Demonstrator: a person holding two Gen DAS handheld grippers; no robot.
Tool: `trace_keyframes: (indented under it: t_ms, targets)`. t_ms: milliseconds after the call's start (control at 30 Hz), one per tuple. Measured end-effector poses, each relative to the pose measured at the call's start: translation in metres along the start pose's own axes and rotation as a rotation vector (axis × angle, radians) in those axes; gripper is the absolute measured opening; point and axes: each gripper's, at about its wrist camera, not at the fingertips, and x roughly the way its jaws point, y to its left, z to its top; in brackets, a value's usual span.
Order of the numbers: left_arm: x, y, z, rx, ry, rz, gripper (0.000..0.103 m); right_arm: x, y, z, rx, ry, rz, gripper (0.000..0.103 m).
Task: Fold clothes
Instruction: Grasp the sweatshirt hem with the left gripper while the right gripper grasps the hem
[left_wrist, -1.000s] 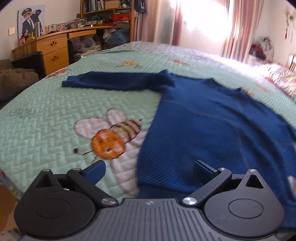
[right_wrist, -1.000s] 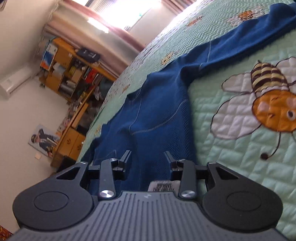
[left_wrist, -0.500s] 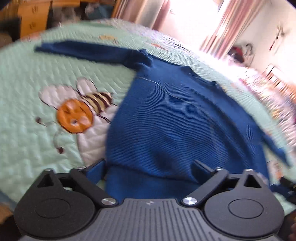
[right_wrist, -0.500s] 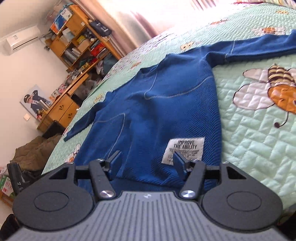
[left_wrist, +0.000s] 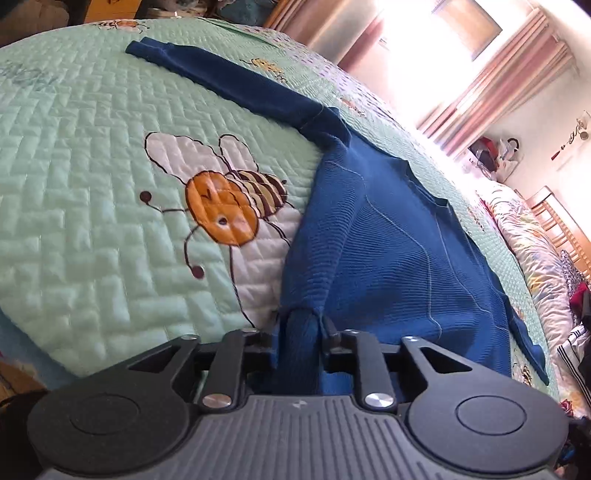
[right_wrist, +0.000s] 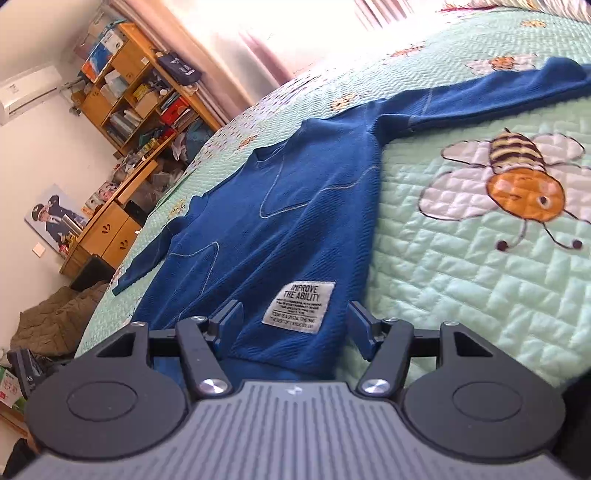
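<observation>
1. Sweater (left_wrist: 388, 251) lies flat and spread out on the green quilted bedspread (left_wrist: 92, 184), both sleeves out to the sides, hem at the near edge of the bed.
2. Left gripper (left_wrist: 301, 325) change: a second ago its jaws were wide apart over the hem corner, now they are pinched tight on a bunched ridge of the blue hem fabric. Cloth rises in a small tent between the fingers.
3. Left view has also swung. It was level a second ago, now it is tilted, with the bee patch (left_wrist: 229, 206) just left of the sweater's side edge.
4. Right gripper (right_wrist: 293, 317) change: narrow gap a second ago, now jaws spread wide, straddling the hem corner with the white label (right_wrist: 301, 302) sitting between them. Nothing clamped yet; fabric lies flat under the fingers.
5. Right view has pulled from a steep roll to nearly square-on to the garment; second bee patch (right_wrist: 517, 181) sits on bare quilt right of the sweater, apart from it.
6. Meaning for the task: one hem corner is secured, the other is lined up but not taken. Folding has not begun, garment shows no fold.
7. Likely next need: right jaws shut on the label corner, then both corners lift together toward the collar (right_wrist: 280, 155).
8. Risk: a one-sided pull would drag and skew the knit; the left grip is bunched, so the hem may fold unevenly.
</observation>
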Motion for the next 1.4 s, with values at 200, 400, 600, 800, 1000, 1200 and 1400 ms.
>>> trace_keyframes:
  t_ms: [200, 400, 600, 800, 1000, 1200, 1400]
  targets:
    - [-0.007, 0.004, -0.003, -0.026, 0.0, -0.027, 0.042, -0.001, -0.007, -0.019, 0.044, 0.107, 0.057, 0.064]
    - [0.004, 0.002, 0.0, -0.061, 0.04, -0.103, 0.031, 0.011, -0.052, -0.032, 0.383, 0.172, 0.2, 0.064]
    - [0.014, 0.004, -0.005, -0.088, 0.067, -0.123, 0.015, 0.025, -0.072, -0.037, 0.584, 0.17, 0.258, 0.064]
    - [0.015, 0.009, -0.005, -0.111, 0.059, -0.116, 0.012, 0.035, -0.058, -0.036, 0.519, 0.204, 0.232, 0.017]
    - [0.011, 0.008, -0.005, -0.105, 0.053, -0.093, 0.012, 0.022, -0.046, -0.021, 0.391, 0.183, 0.205, 0.014]
    - [0.001, 0.01, -0.012, -0.096, 0.069, -0.089, 0.013, 0.003, -0.044, -0.026, 0.338, 0.193, 0.154, 0.011]
    - [-0.01, 0.012, -0.014, -0.047, 0.066, -0.06, 0.028, 0.003, -0.047, -0.031, 0.345, 0.198, 0.141, 0.011]
